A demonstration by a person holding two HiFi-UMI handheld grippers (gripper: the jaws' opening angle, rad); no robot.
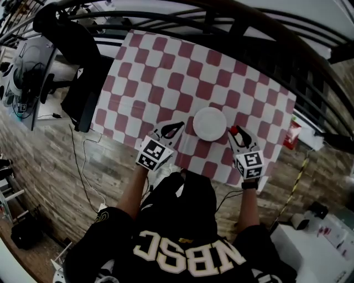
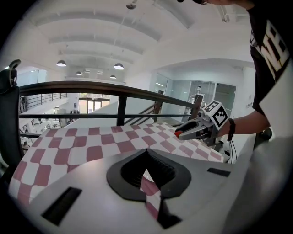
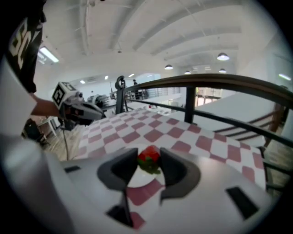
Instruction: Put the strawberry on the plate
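Note:
A white plate [image 1: 209,123] lies on the red-and-white checkered tablecloth [image 1: 182,66], near its front edge. My right gripper [image 1: 234,132] hovers just right of the plate, shut on a red strawberry [image 1: 233,130]. In the right gripper view the strawberry [image 3: 149,156] sits between the two dark pads, green leaves pointing down, with the plate [image 3: 137,179] showing below it. My left gripper [image 1: 180,125] is just left of the plate, its jaws together and nothing in them. The left gripper view shows the right gripper [image 2: 190,131] and the strawberry's red tip [image 2: 177,133] off to the right.
A black railing [image 1: 232,16] curves round the far side of the table. A black chair or bag [image 1: 83,72] stands at the table's left end, a desk with gear [image 1: 27,77] beyond it. A red packet [image 1: 291,135] lies off the right edge.

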